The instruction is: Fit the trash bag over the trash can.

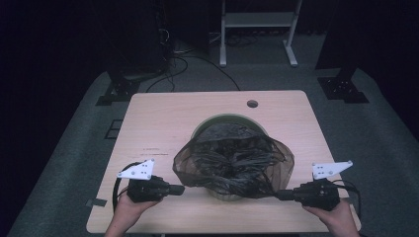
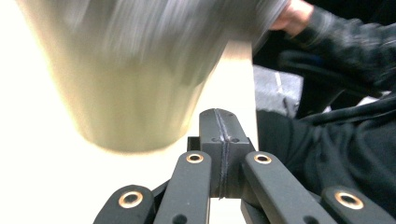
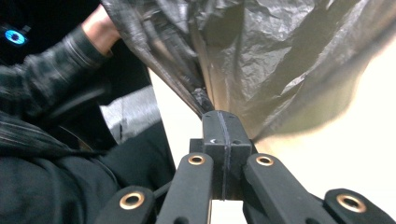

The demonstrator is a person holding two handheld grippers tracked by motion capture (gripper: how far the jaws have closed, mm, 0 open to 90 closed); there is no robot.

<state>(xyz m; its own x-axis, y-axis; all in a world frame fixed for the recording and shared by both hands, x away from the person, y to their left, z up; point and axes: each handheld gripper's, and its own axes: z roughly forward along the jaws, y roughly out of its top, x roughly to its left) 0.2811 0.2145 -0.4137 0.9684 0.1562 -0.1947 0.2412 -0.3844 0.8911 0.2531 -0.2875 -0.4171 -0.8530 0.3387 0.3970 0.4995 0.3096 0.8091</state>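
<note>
Clenched jaws of right gripper (image 3: 223, 122) closest to lens in right gripper view, pinching a twisted edge of black bin bag (image 3: 261, 60); film fans up and away from the pinch, creased and taut. Clenched jaws of left gripper (image 2: 219, 122) likewise close in left gripper view, pads pressed flat together; whether any film sits between them cannot be told there, the bin wall behind being blurred.

By size, from the high view:
- Light wooden table (image 1: 163, 118), round cable hole (image 1: 252, 103) near far edge.
- Black bin bag (image 1: 232, 160) draped over mouth of pale green bin (image 1: 217, 120), stretched wide toward both sides, near middle of table, slightly toward the person's edge.
- Pale green bin standing upright beneath bag, rim visible at far side.
- Left gripper (image 1: 179, 189) at bag's left lower edge, tip touching film; right gripper (image 1: 279, 194) at bag's right lower edge, gripping film.
- Left hand (image 1: 129, 207) and right hand (image 1: 332, 213) at near table edge, grey plates above each gripper.
</note>
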